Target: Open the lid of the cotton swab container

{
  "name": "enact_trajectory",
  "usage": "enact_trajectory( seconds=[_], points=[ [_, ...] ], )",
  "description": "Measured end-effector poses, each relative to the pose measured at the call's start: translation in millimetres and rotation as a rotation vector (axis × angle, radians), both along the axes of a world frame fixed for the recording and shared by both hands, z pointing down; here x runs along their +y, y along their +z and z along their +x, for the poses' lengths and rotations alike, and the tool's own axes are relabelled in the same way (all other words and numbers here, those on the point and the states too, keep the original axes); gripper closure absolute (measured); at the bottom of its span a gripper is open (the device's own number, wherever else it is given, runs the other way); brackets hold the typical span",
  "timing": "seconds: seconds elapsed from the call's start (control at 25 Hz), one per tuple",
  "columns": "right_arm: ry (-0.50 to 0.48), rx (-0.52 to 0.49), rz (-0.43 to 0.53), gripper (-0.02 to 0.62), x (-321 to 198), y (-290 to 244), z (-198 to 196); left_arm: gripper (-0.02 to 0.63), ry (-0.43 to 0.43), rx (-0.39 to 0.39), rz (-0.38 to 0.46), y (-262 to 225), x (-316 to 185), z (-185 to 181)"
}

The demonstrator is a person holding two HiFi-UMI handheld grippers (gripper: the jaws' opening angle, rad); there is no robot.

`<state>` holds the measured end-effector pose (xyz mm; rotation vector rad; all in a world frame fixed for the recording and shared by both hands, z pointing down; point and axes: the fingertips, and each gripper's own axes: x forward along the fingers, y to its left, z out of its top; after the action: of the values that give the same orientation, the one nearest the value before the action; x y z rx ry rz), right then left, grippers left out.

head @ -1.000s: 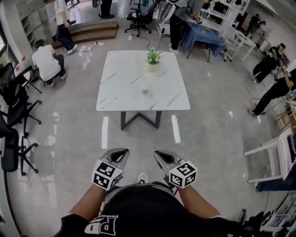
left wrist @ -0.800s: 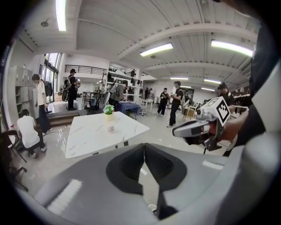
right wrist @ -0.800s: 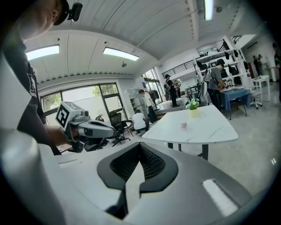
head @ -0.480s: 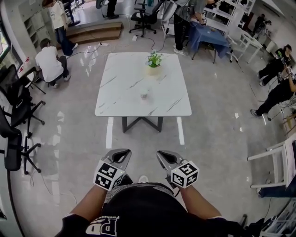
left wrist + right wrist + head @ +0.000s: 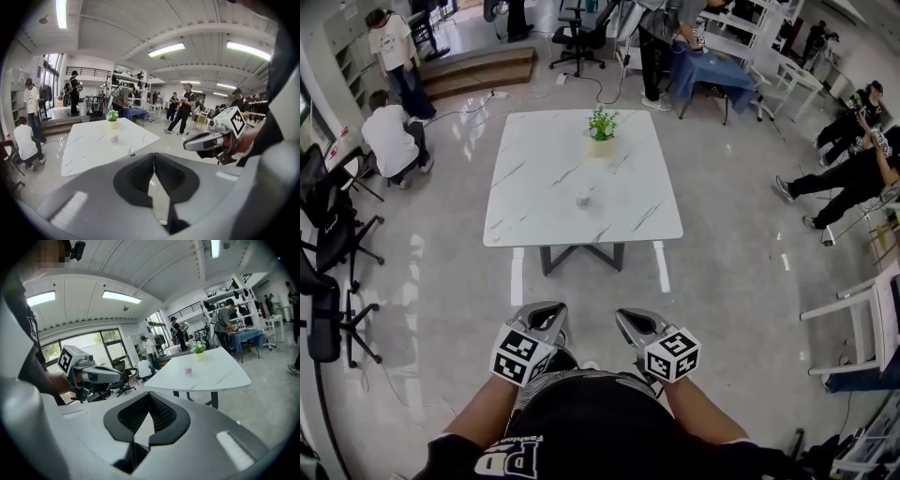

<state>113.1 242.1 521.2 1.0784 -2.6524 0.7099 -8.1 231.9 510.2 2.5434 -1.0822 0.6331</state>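
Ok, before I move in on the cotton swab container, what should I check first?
1. Target found: ok. The cotton swab container stands on the table, nearer than the potted plant.
2. Open or closed: cannot tell, it is too small here.
3. The left gripper is empty: ok, jaws together, nothing between them.
4. The right gripper is empty: ok, jaws together, nothing between them.
5. Target within reach: not ok. Both grippers are held by the body, with floor between them and the table.
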Motion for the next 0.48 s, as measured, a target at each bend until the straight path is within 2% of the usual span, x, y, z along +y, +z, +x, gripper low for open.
enact_trajectory(
  seconds=[0.48],
  points=[
    [0.0,0.04,-0.029,0.597,-49,8,-11,0.548,0.007,0.021,-0.024,10,-57,-13]
  ],
)
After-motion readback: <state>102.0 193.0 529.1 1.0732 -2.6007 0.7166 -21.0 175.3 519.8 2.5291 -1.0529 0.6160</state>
